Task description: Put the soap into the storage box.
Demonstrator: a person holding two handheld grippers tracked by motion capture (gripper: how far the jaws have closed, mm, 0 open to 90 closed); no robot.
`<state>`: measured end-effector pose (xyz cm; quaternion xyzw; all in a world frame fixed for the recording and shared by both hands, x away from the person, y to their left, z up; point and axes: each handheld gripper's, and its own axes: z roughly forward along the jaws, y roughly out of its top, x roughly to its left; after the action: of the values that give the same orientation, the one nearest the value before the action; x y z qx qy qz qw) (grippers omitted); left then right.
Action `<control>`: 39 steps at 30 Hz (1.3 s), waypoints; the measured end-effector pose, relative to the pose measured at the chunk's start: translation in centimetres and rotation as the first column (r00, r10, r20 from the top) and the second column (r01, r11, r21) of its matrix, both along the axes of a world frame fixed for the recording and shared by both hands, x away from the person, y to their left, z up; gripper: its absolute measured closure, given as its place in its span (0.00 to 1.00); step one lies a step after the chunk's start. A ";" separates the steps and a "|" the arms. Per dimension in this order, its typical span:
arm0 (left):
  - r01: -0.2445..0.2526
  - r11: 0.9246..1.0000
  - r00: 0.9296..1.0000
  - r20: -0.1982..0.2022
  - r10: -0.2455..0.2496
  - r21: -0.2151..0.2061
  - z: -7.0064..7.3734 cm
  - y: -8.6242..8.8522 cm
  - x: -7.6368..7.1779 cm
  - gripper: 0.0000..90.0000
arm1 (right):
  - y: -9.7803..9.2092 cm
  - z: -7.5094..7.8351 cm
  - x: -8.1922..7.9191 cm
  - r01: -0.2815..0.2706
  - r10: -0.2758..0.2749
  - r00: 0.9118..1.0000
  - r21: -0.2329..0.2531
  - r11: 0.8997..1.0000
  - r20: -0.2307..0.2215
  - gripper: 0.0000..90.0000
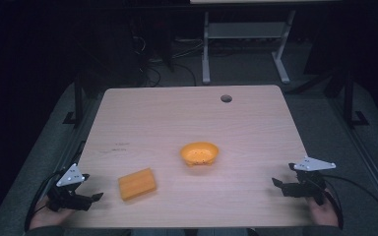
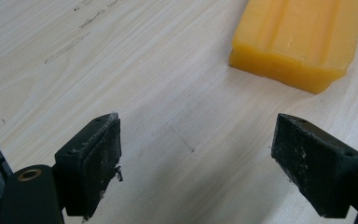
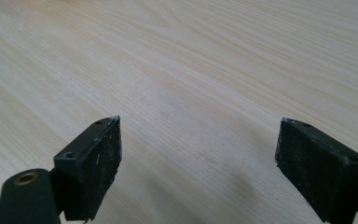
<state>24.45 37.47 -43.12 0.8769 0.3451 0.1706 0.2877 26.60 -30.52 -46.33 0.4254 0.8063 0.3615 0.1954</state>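
Table [image 1: 142, 113] first — a pale wood top with a small round hole [image 1: 226, 98] far from the bowl, toward the back edge. Bowl [image 1: 200, 153], orange and empty as far as can be told, sits near the middle. Sponge [image 1: 137, 184], an orange block with a grooved top, lies flat just to the bowl's near left, apart from it. Left gripper [image 1: 96, 196] rests low at the near edge, left of the sponge, jaws spread wide with nothing between them; in the left gripper view the sponge [image 2: 298, 39] lies ahead and off to the right of the gap. Right gripper [image 1: 277, 182] waits well to the bowl's right, its jaws likewise wide apart over bare wood.

Likely step: the left gripper reaches for the sponge. To do it well, swing the hand so the block sits centred between the jaws, come in low along the table, and close across the narrow sides — squarely, since a soft block may twist if pinched at a corner.
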 end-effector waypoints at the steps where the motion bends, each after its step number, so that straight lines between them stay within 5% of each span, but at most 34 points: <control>1: 0.002 1.000 1.000 0.000 -0.002 0.000 0.0 0.0 0.0 0.17 | 0.0 0.0 0.0 -0.005 0.005 1.000 -0.006 1.000 0.005 0.16; 17: 0.015 1.000 1.000 0.005 -0.015 -0.004 0.4 -0.2 -0.3 0.17 | 0.1 0.2 -0.1 -0.013 0.013 1.000 -0.006 1.000 0.016 0.15; 39: 0.140 0.989 0.990 -0.009 -0.140 0.050 2.0 -3.7 0.3 0.17 | 0.4 0.2 -0.4 -0.018 0.018 1.000 -0.002 1.000 0.018 0.15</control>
<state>24.76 33.72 -41.10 0.9065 0.2790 0.1563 0.2758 26.21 -30.15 -46.12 0.4146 0.8088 0.3663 0.1995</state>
